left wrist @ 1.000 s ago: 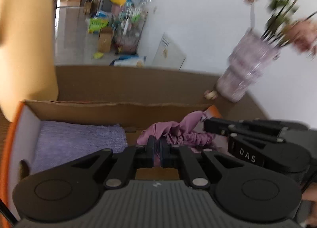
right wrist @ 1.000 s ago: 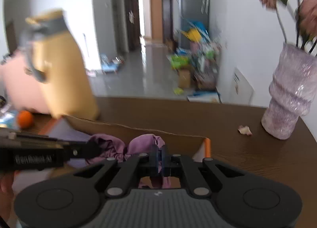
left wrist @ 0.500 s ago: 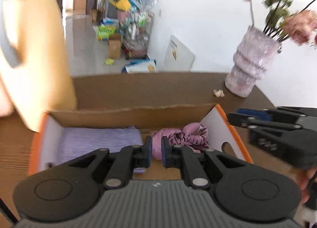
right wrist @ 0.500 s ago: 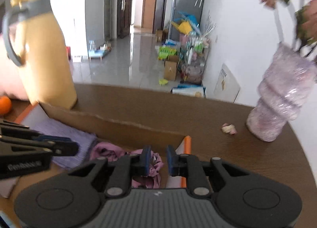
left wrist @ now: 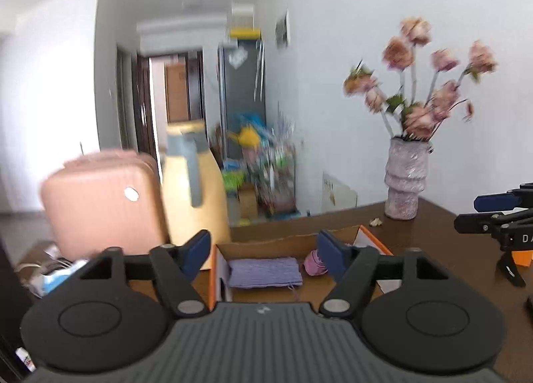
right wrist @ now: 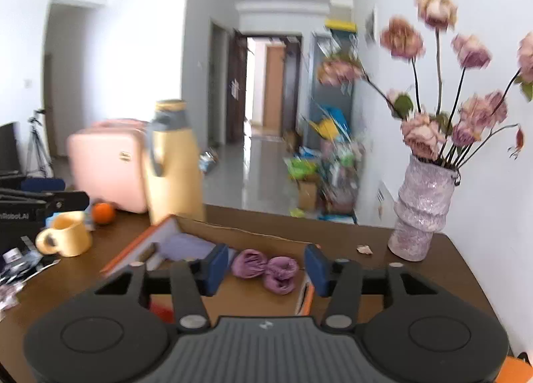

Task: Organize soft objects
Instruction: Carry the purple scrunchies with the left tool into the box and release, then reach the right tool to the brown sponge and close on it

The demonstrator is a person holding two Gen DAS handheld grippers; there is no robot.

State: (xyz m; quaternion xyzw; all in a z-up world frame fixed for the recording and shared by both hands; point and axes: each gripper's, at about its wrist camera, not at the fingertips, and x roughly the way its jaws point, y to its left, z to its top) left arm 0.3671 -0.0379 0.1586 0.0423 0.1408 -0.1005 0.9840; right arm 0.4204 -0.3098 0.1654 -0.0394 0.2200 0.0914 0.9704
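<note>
An open cardboard box [left wrist: 266, 243] [right wrist: 213, 228] with orange edges sits on the brown table. Inside it lie a folded lilac cloth [left wrist: 265, 272] [right wrist: 186, 247] on the left and a bunched pink-purple cloth [right wrist: 265, 269] [left wrist: 314, 263] on the right. My left gripper [left wrist: 265, 251] is pulled back above the box, its jaws opening, with nothing between them. My right gripper [right wrist: 266, 268] is also back from the box, jaws opening; the purple cloth shows beyond them, untouched. The right gripper [left wrist: 496, 216] appears at the left view's right edge.
A yellow bottle [right wrist: 173, 163] and pink suitcase [right wrist: 106, 166] stand behind the box on the left. A yellow mug [right wrist: 66, 233] and an orange [right wrist: 103, 212] sit left of it. A vase of flowers [right wrist: 421, 209] stands at the table's far right corner.
Both grippers have let go of the pink-purple cloth, which now lies in the box. Both have opened and pulled back and upward from the box.
</note>
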